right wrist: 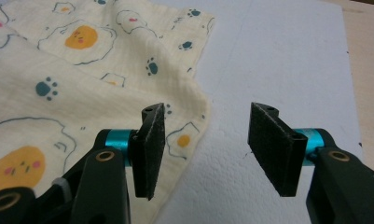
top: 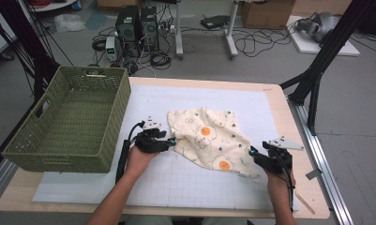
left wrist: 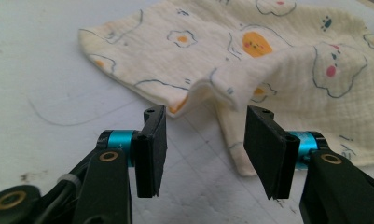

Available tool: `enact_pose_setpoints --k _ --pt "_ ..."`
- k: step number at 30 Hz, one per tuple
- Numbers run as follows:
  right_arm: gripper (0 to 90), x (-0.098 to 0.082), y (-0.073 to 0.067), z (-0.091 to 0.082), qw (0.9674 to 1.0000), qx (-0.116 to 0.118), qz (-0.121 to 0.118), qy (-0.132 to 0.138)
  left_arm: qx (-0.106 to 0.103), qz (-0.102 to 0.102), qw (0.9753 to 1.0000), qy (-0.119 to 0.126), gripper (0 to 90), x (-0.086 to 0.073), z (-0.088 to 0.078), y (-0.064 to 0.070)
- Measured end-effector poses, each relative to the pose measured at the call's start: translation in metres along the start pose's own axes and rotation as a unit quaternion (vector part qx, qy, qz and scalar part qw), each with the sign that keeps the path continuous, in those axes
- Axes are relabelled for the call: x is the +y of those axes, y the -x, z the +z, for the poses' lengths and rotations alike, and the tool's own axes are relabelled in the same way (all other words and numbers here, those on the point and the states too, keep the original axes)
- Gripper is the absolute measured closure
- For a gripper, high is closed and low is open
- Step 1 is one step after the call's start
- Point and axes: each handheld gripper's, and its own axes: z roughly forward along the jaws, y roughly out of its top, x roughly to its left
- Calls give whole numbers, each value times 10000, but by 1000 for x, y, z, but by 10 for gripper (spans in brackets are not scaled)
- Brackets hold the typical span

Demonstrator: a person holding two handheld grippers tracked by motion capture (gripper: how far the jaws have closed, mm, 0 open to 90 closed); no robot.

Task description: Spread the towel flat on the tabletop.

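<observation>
In the left gripper view the cloth (left wrist: 250, 51) runs off the top and right edges, and a raised fold hides the part lying under it. In the right gripper view the cloth (right wrist: 82, 70) is cut off at the top and left edges. In the high view the basket (top: 71, 124) hides the desk (top: 289, 140) beneath it, and the cloth's small prints are too small to tell.

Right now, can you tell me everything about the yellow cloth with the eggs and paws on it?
The cream-yellow cloth looks like soft, crinkly cotton gauze printed with fried eggs with orange yolks, white clouds and dark teal paw prints. It lies loosely folded and rumpled on the white gridded mat, beside the green woven basket. One edge curls up in a small raised fold in the left gripper view. The left hand-held gripper and right hand-held gripper sit at opposite edges, jaws open, not pinching it.
</observation>
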Motion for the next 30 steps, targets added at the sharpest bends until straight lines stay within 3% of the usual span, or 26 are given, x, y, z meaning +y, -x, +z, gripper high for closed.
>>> enact_pose_setpoints --k 6,13,16,18,20,22,28,30 --pt "456 -7 -4 -9 10000 31 20 -4 57 207 9993 -301 502 6 12 16" --pt "448 -10 -8 -14 10000 34 -36 -2 186 347 9972 -640 511 2 25 29" --pt "448 -9 -7 -14 10000 32 -68 20 309 479 9963 -643 536 1 26 32" --pt "448 -10 -6 -13 10000 33 -66 24 363 698 9949 -637 596 1 25 33" --pt "448 -11 -6 -11 10000 61 -38 -43 379 947 9926 -652 795 -1 22 35" --pt "451 -11 -6 -10 9999 83 -69 -65 406 1073 9910 -683 859 -2 20 37" --pt "453 -13 -6 -10 9999 108 -70 -67 314 936 9926 -708 868 -16 -6 29" --pt "453 -13 -6 -11 9999 124 -22 -88 307 792 9944 -624 868 -22 -19 24"
